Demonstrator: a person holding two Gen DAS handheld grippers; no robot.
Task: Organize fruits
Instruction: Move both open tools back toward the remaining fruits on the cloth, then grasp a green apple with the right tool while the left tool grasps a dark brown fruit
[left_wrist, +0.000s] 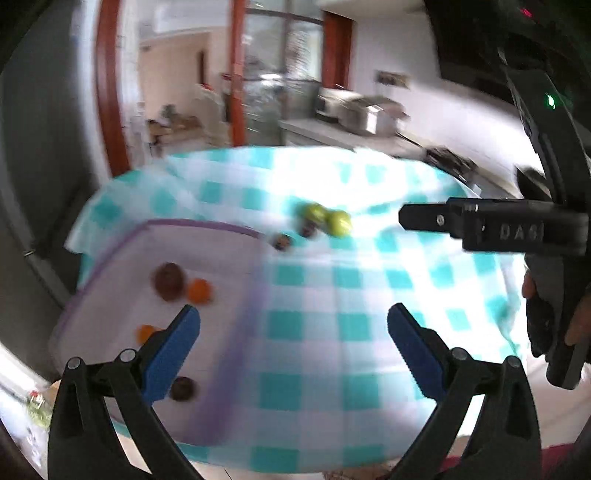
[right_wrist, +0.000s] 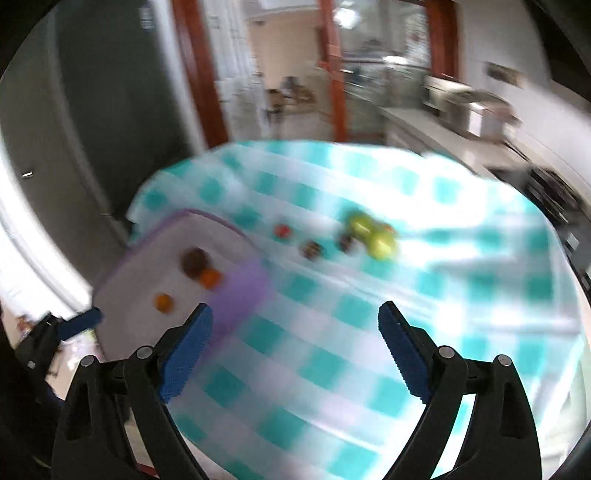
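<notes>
Two grippers are held above a table draped in a teal-and-white checked cloth (right_wrist: 369, 332), and both are spread wide with nothing between the fingers: the left gripper (left_wrist: 293, 332) over the near right edge of a shallow purple-rimmed tray (left_wrist: 229, 258), the right gripper (right_wrist: 295, 332) over bare cloth just right of that tray. Both views are blurred, so small fruit can be named only loosely.

The step in hand is judged to be a reach for the loose fruit, with the tray as the place for sorting. It would be done best if one fruit were taken at a time, starting from the piece nearest the tray, with the fingers lowered on either side of its widest part and closed gently so that nothing is bruised or rolled off the sloping cloth. The touching green pair should be approached from the outer side, so that the neighbour is not knocked away.

In the tray four pieces are counted: two orange fruits (left_wrist: 199, 291), one dark brown round fruit (left_wrist: 169, 281), and another dark one (left_wrist: 183, 388) near the front. On the cloth beyond the tray five are counted: two green apples (right_wrist: 373, 232) touching each other, two small dark fruits (right_wrist: 314, 249) beside them, and one small red fruit (right_wrist: 282, 230), seen only in the right wrist view.
</notes>
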